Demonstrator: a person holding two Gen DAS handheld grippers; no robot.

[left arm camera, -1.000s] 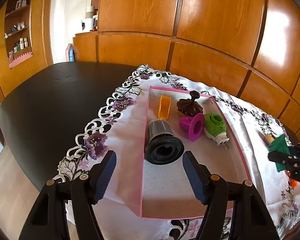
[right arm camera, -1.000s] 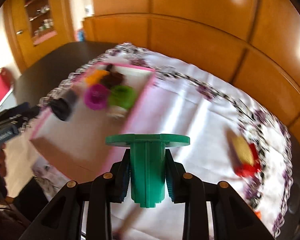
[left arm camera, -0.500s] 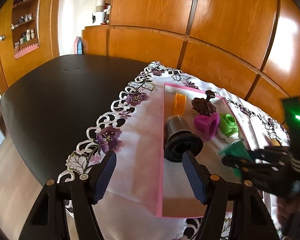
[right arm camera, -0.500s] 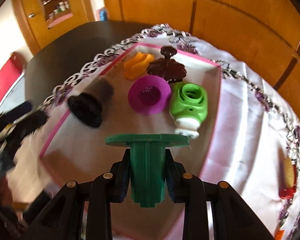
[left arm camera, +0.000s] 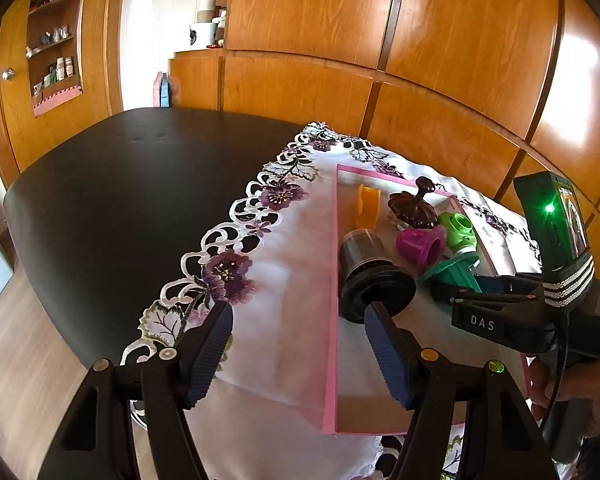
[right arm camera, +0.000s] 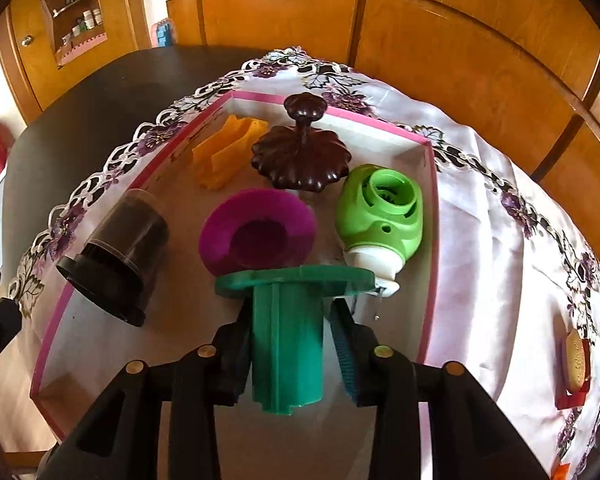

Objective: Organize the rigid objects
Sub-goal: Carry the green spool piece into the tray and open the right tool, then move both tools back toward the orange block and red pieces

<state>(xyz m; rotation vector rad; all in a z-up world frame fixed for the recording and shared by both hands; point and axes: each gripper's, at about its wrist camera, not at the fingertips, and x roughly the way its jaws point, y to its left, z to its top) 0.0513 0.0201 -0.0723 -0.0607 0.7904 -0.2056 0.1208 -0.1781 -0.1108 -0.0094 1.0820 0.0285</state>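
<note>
On the left of the scene the black table [left arm camera: 112, 184] is bare, and the white cloth [left arm camera: 284, 264] with purple flowers covers its right part. The left claw [left arm camera: 300, 354] hangs over the near edge of this cloth with its two blue pads spread wide and nothing between them. Its right pad [left arm camera: 388, 356] stands in front of the black cup, but whether they touch cannot be told.

Next comes the pink tray [right arm camera: 430, 264], which lies on the cloth. Inside it, from left to right, are a black cup [right arm camera: 116, 256] lying on its side with the wide rim toward the near side, an orange piece [right arm camera: 224, 152] at the far left corner, a purple funnel [right arm camera: 258, 232] on its side, a dark brown lid [right arm camera: 300, 156] with a knob behind it, and a light green piece [right arm camera: 382, 216] with a white end near the right wall.

The right claw [right arm camera: 288, 348] is over the near middle of the tray. Its pads pinch the stem of the green spool [right arm camera: 288, 332], one on each side. The flat disc of the spool points away from the claw, just before the purple funnel and the white end of the light green piece.

Far right on the cloth, well apart from the tray, lies a red and yellow thing [right arm camera: 575, 364].
</note>
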